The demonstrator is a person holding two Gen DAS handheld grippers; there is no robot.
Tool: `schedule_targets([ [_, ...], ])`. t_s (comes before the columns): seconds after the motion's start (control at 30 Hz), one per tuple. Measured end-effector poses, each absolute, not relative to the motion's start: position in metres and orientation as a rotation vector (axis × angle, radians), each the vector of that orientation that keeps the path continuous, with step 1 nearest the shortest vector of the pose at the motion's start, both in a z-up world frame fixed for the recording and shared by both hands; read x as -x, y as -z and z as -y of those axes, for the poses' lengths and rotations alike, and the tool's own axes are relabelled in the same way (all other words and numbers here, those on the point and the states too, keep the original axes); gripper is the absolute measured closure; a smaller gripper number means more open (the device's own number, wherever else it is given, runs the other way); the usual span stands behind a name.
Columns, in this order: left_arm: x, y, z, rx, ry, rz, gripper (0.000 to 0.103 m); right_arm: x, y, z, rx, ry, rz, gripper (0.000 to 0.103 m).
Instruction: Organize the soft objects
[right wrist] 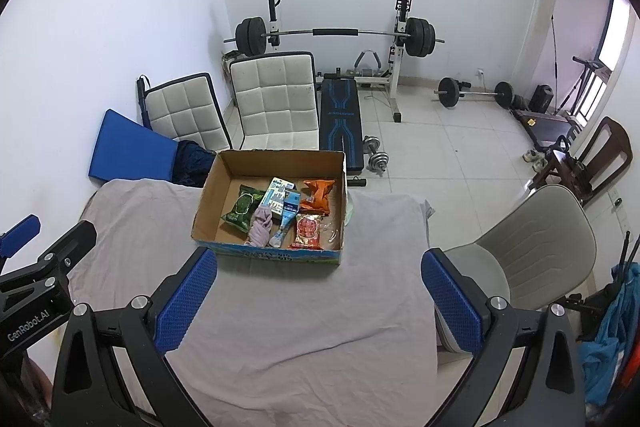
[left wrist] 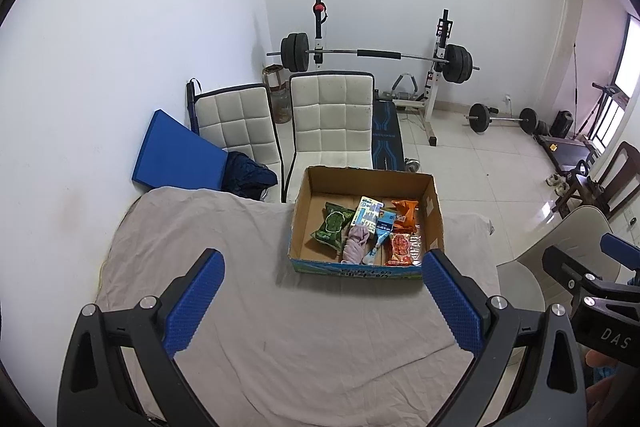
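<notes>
The left gripper (left wrist: 322,301) hangs above the cloth-covered table (left wrist: 248,327), jaws spread wide and holding nothing; ahead of it and slightly right sits the cardboard box (left wrist: 434,215), holding a green packet (left wrist: 331,230), a pink cloth (left wrist: 355,245) and an orange packet (left wrist: 405,213); the right gripper (right wrist: 319,301), likewise spread and holding nothing, has the box (right wrist: 208,195) ahead and slightly left.

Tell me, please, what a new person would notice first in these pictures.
First the open cardboard box at the far side of the cloth-covered table, holding bright snack packets and a rolled pink cloth. Behind it, a barbell rests on its rack by the far wall. Near the camera, both tongs, left and right, stand open and hold nothing.
</notes>
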State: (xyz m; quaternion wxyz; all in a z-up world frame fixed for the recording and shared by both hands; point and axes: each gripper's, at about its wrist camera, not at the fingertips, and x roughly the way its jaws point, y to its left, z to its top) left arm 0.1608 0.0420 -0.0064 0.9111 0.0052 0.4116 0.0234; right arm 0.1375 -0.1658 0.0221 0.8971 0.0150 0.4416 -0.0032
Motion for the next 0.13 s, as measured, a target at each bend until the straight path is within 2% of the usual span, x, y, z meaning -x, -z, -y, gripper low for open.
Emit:
schedule_targets([
  [0.13, -0.1609, 0.0044, -0.0416, -0.011, -0.044, -0.849, 0.002, -0.1351, -0.0226, 0.1657, -0.034, 0.012, -0.911, 0.0],
])
